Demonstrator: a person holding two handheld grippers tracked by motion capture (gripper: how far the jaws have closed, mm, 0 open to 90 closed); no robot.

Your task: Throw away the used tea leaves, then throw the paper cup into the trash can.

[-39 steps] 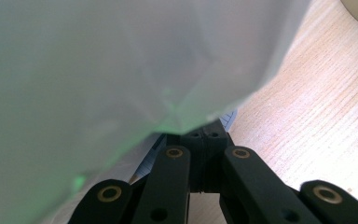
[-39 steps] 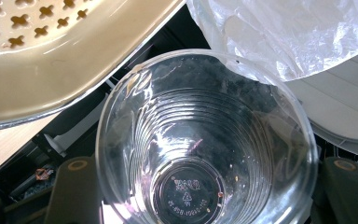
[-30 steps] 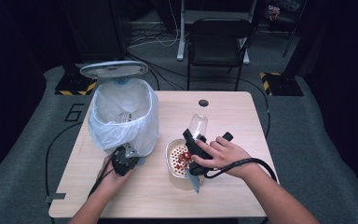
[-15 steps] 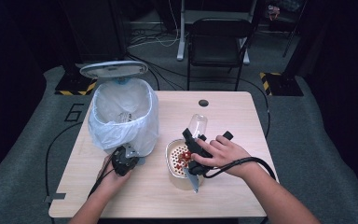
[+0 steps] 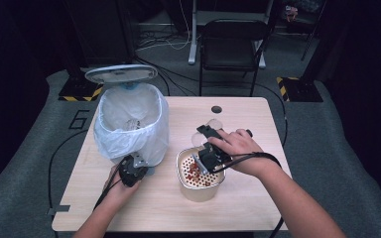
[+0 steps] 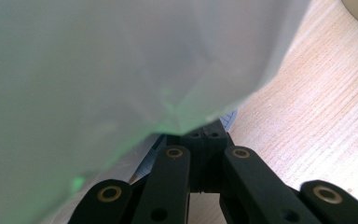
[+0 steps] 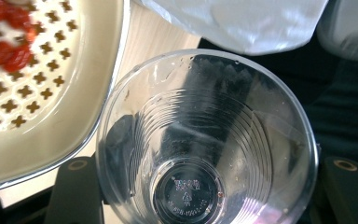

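My right gripper (image 5: 204, 152) is shut on a clear plastic cup (image 5: 212, 125), held tilted over a cream strainer bowl (image 5: 198, 191) with red bits in it. In the right gripper view the cup (image 7: 205, 140) looks empty, its mouth toward the camera, with a jaw on each side of it, and the bowl (image 7: 51, 121) lies at the left. My left gripper (image 5: 130, 171) rests low at the foot of a bin lined with a white bag (image 5: 129, 124). Its jaws (image 6: 209, 135) stand together under the bag (image 6: 98, 70).
The bin's lid (image 5: 121, 74) stands open at the back. The wooden table (image 5: 258, 208) has a round hole (image 5: 216, 109) near its far edge. A black chair (image 5: 233, 44) stands behind the table. Cables trail from both grippers.
My right hand has risen with the cup and now hangs over the strainer bowl. The left hand has kept still.
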